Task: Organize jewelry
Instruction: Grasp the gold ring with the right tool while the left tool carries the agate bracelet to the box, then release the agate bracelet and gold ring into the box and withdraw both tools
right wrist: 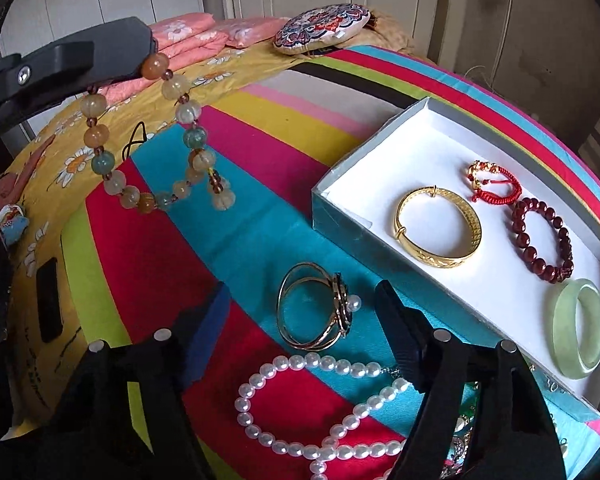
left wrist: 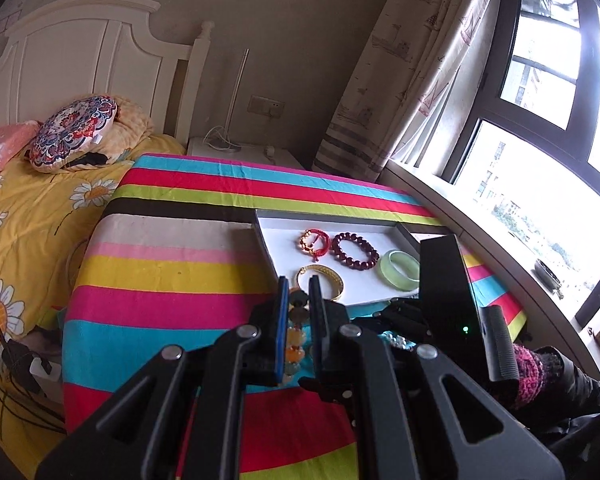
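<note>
The left tongs (left wrist: 299, 312) are pressed together on a bracelet of pale amber and green beads (right wrist: 148, 148), which hangs from them in a loop above the striped cloth (right wrist: 160, 240) of the desk, clear of its surface.

The right tongs (right wrist: 300, 320) stand spread, their jaws on either side of a gold-toned double-band bangle with a dark flower and a pearl (right wrist: 316, 312); the bangle lies on the cloth and neither pad touches it. Just in front of it, nearer the tongs, a white pearl necklace (right wrist: 312, 404) lies in loose curves on the cloth.

Beside these, toward the window (left wrist: 540, 80), sits a shallow white-lined box (right wrist: 340, 196). Inside it lie four pieces, each apart from the others: a gold bangle (right wrist: 438, 226), a red cord bracelet with gold beads (right wrist: 494, 182), a dark red beaded bracelet (right wrist: 544, 240) and a pale green jade bangle (right wrist: 580, 328) at the near end.

A bed with a yellow daisy quilt (left wrist: 24, 216) runs along the far side of the desk, with a round patterned cushion (left wrist: 72, 132) on it.
</note>
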`<state>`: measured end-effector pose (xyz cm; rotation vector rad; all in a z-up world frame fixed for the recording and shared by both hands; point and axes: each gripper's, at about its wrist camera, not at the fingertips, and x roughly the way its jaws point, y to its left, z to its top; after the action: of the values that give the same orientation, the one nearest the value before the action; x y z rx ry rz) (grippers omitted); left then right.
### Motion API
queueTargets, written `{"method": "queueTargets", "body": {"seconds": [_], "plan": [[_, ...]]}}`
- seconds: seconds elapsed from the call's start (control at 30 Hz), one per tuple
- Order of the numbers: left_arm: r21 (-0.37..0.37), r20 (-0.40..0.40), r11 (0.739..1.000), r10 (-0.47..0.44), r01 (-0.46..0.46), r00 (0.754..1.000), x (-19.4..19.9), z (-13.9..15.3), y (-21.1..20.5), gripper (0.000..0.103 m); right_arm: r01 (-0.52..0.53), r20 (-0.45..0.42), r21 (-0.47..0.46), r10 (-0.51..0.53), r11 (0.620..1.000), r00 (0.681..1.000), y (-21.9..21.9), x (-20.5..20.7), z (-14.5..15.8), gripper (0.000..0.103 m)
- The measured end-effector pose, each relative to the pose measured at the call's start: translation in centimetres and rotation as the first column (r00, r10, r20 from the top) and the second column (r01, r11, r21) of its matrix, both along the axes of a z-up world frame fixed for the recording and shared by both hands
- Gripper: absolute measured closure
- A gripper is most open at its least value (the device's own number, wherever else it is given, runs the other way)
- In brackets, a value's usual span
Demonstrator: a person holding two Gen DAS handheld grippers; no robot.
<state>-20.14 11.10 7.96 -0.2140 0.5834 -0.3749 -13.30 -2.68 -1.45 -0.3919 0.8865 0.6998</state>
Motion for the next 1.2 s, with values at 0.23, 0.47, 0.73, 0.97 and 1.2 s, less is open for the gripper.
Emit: {"method": "queueTargets", "body": {"seconds": [0.23,0.47,0.73,0.97,1.2], "plan": [[0.005,0.003,1.0,-0.004,0.004,1.0,0.0,0.1,0.0,0.094,-0.016,0.011,0.023,0.016,1.0,1.0,-0.6,-0.2,0.2,0.063],[0.025,0.018,0.999,-0.029,0.028,0.999,1.1,1.1,-1.3,0.094,0.004,0.035,0.174,-0.01,0.985,0.999,-2.7,0.3,2.9,0.064],[0.05,0.037,0.995,-0.091,0.089,0.995,4.7,2.3,-4.8,0.094,0.149,0.082,0.221,-0.171,0.964,0.982,-9.0,3.6,6.1,0.064],[0.091,0.003,0.991,-0.101,0.101,0.995,9.8,1.4,-7.6,0.094,0.312,0.07,0.217,-0.334,0.925,0.94,-15.1,8.7,6.4,0.063],[0.182,-0.031,0.983,-0.023,0.028,0.999,14.4,-0.2,-8.5,0.094,0.441,0.0,0.192,-0.449,0.877,0.893,-19.0,13.3,4.3,0.063]]}}
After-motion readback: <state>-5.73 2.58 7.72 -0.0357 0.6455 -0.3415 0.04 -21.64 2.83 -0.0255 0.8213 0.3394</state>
